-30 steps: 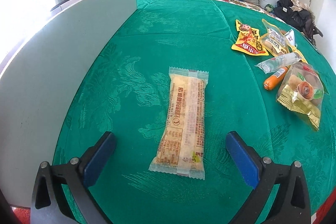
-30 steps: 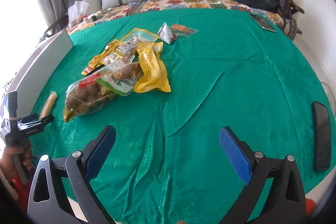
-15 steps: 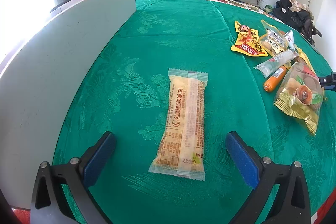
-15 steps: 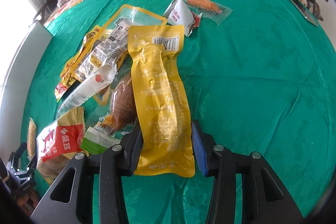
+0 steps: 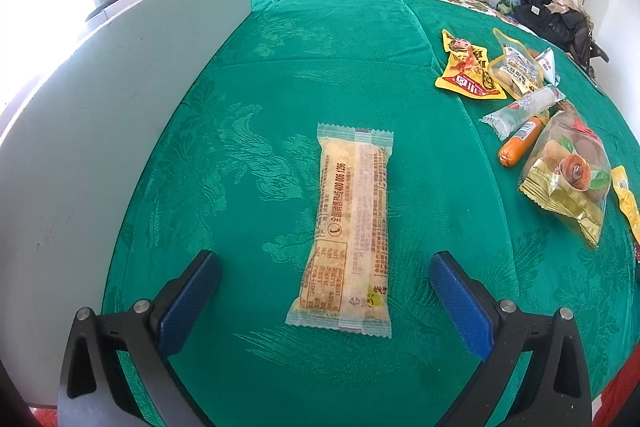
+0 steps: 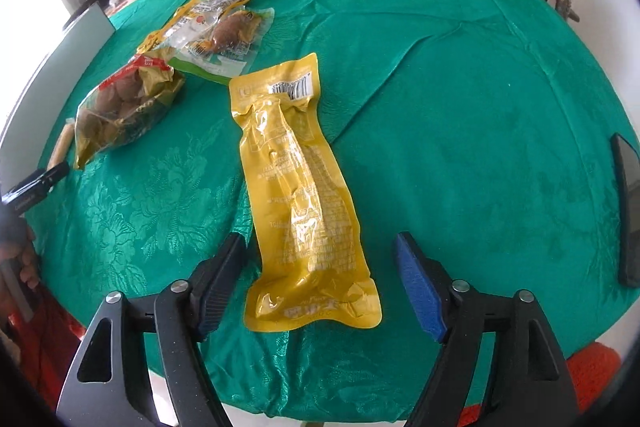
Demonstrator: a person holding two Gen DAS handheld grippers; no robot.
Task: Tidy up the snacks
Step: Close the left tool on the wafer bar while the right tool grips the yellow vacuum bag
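Right tool reopened, yellow pouch released — left tool unchanged

Right gripper jaws, clamped on yellow pouch half second ago, now spread wide; pouch dragged off snack pile, lies alone toward near edge of green bedspread.
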